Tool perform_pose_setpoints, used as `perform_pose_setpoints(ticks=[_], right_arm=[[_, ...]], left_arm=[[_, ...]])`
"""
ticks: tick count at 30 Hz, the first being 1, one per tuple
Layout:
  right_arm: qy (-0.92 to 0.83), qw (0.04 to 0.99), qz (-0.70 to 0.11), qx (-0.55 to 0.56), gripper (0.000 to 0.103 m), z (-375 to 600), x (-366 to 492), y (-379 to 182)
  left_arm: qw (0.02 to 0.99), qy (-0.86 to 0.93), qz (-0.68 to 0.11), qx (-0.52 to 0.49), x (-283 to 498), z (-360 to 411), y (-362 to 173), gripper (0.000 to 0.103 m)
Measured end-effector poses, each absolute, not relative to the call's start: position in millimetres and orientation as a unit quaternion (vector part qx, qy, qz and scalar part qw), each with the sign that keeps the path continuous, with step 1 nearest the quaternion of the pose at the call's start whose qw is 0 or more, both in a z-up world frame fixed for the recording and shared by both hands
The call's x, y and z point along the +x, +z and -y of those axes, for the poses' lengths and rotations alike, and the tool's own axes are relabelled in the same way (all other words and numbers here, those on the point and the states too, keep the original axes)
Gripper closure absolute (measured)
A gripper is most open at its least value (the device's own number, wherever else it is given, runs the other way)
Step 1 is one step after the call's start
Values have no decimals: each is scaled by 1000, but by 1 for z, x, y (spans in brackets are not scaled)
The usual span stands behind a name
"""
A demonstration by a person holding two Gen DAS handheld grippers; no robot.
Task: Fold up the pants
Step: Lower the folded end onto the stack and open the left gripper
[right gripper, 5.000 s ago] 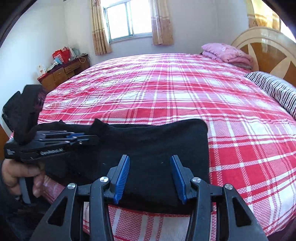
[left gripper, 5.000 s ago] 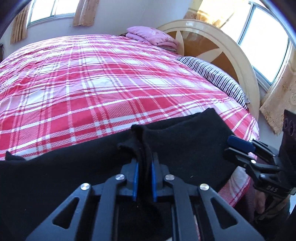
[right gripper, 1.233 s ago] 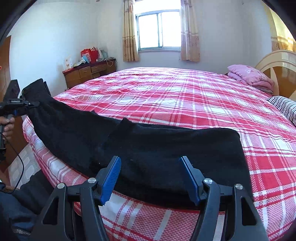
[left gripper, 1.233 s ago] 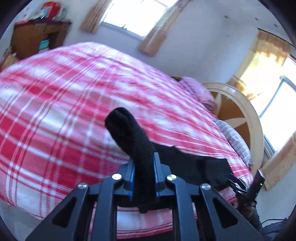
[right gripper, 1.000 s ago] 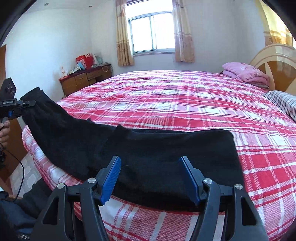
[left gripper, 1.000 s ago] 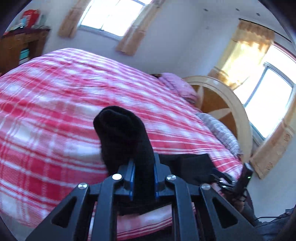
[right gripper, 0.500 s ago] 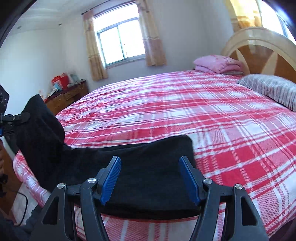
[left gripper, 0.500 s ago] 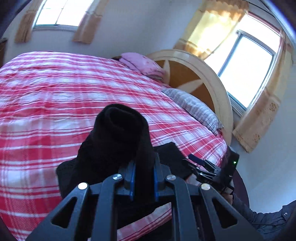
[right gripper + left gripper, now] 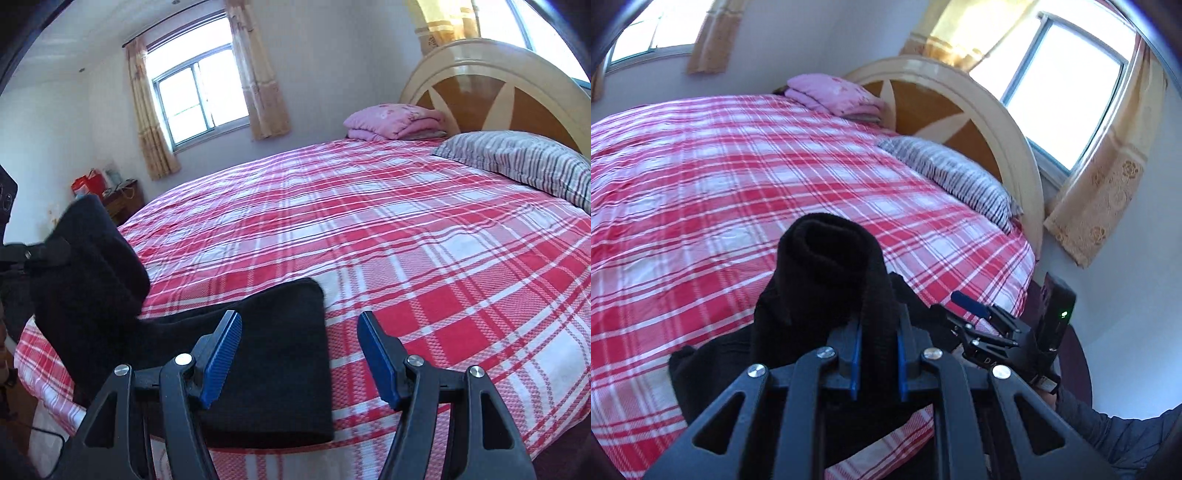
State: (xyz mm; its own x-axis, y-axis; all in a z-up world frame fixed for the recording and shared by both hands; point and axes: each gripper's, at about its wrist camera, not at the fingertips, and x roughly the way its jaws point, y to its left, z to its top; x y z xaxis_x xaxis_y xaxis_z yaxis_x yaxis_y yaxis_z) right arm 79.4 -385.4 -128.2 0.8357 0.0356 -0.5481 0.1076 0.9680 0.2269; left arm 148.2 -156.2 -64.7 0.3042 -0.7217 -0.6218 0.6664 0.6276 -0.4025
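Note:
Black pants (image 9: pixel 273 354) lie along the near edge of the red plaid bed (image 9: pixel 369 229). My left gripper (image 9: pixel 875 332) is shut on one end of the pants (image 9: pixel 827 280) and holds it raised above the bed, over the rest of the cloth. In the right wrist view that lifted end (image 9: pixel 88 258) stands up at the left. My right gripper (image 9: pixel 299 354) is open and empty, hovering just above the other end of the pants near the bed edge. It also shows in the left wrist view (image 9: pixel 979 317) at the right.
A striped pillow (image 9: pixel 517 162) and a folded pink blanket (image 9: pixel 395 120) lie by the curved wooden headboard (image 9: pixel 491 92). A wooden dresser (image 9: pixel 122 201) stands by the far wall under a window. The bed edge runs close below both grippers.
My left gripper has carried the pants end up and to the right, toward my right gripper, so the cloth doubles over. My right gripper stayed open and shifted slightly right.

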Motion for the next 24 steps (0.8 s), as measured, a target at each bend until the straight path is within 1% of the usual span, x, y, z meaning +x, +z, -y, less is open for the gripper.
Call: perform_pose_setpoints(ticks=[11,18,20,24], right_arm=[[-42,940,-291,176,36,414,83,-137],[-54,934,-292,196,36,426,84,-143],[-58,933,-292,203,36,429,84,-144],[-61,931,-291,210,36,433,84,-146]], left_arm=[[782,-431,-449,15,157,214,-108,88],[775,-433,-459,31,159,239,-120,88],[771,-441,-458,33,159,248,-120,90],[765,-452,-457,39,158,263,-121,91]])
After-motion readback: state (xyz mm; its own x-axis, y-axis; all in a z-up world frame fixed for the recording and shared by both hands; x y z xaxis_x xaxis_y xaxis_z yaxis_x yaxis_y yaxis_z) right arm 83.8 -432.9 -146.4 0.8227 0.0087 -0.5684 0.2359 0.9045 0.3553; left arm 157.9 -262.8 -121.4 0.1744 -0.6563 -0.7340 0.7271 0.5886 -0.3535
